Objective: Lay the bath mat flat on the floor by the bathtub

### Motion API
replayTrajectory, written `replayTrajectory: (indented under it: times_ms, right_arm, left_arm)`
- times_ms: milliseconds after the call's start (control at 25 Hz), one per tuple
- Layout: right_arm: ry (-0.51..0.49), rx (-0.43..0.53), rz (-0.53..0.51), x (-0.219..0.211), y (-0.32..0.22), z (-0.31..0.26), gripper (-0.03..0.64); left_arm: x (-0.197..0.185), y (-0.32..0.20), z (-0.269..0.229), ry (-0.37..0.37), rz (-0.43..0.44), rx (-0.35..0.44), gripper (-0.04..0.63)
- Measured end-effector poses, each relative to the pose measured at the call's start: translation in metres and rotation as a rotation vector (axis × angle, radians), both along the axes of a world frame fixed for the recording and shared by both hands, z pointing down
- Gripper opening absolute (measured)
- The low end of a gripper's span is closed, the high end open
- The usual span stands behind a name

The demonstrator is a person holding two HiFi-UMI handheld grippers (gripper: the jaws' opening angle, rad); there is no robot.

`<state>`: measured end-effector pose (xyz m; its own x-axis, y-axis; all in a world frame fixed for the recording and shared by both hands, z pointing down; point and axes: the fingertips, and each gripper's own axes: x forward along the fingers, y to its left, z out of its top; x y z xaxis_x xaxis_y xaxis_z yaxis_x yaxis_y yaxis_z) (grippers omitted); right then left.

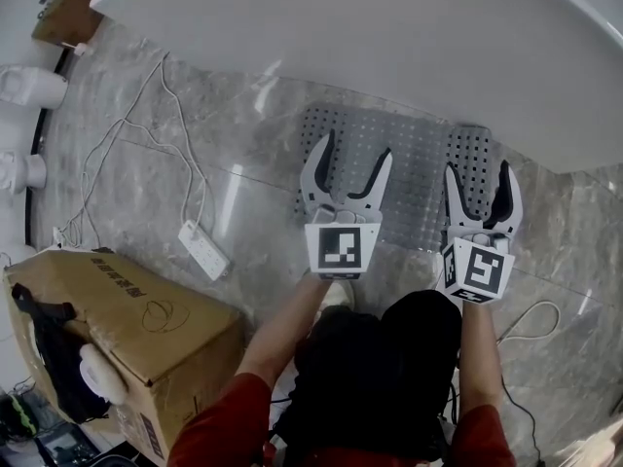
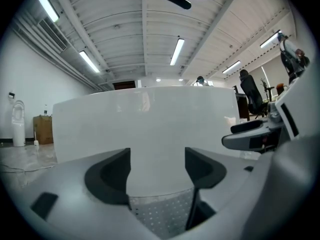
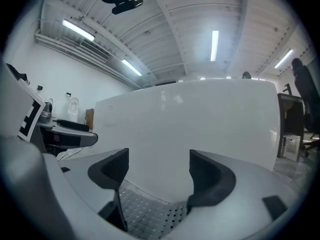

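Looks basically done to me. The bath mat [image 1: 409, 163] is down on the floor [image 1: 195, 125], its far edge right along the bathtub [image 1: 389, 37], and it reads as flat. The only odd bit is the right-hand end, which looks like a separate strip or a crease; can't tell which. The left gripper [image 1: 356, 146] and right gripper [image 1: 478, 168] both hover over the mat's near edge with jaws spread and nothing between them. What's left, I'd guess, is smoothing that right end if it needs it.
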<state>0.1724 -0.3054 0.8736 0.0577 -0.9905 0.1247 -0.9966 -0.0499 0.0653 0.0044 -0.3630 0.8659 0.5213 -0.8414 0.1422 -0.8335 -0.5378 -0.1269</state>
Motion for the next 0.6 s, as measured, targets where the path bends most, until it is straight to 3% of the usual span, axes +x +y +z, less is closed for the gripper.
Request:
replayTrajectory:
  times_ms: [320, 600]
  right_arm:
    - [-0.007, -0.022, 0.025, 0.0, 0.0, -0.033, 0.368]
    - [-0.008, -0.022, 0.025, -0.011, 0.0, -0.134, 0.368]
  left_arm:
    - [0.001, -0.009, -0.039, 0.022, 0.022, -0.021, 0.337]
    - [0.003, -0.005, -0.137, 0.029, 0.045, -0.049, 0.337]
